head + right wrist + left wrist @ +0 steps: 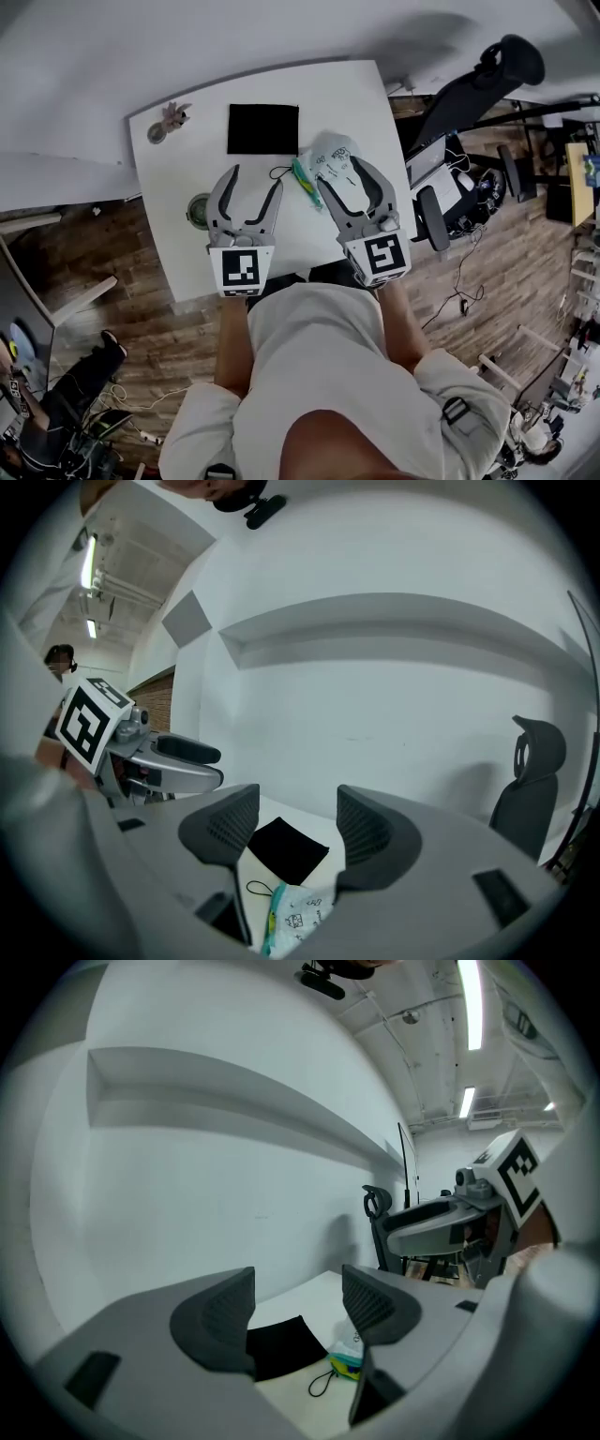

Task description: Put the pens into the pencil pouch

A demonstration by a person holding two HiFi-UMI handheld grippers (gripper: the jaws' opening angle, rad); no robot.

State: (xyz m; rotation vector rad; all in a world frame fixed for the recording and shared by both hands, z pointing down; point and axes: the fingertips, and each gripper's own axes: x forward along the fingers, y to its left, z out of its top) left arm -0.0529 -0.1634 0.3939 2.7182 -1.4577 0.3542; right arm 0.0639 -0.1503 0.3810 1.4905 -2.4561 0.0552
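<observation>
The person's pale shirt (319, 356) fills the near edge of the head view. Just beyond it both tools are held above the white worktop (347, 98), pointing away. The left gripper (255, 180) has its fingers (225, 1314) well apart with nothing between them. The right gripper (343, 172) is likewise spread and empty.

The pencil pouch (334, 157), pale with small prints and a teal edge, lies on the worktop under the right gripper, with a black cord loop (279, 172) at its left. A black mat (263, 128) lies just beyond it to the left.

No loose pens show anywhere on the worktop, so they are probably already inside and the task looks close to finished. Whether the pouch is closed cannot be made out. If not, the next move calls for one gripper to steady the pouch while the other draws the opening shut.
</observation>
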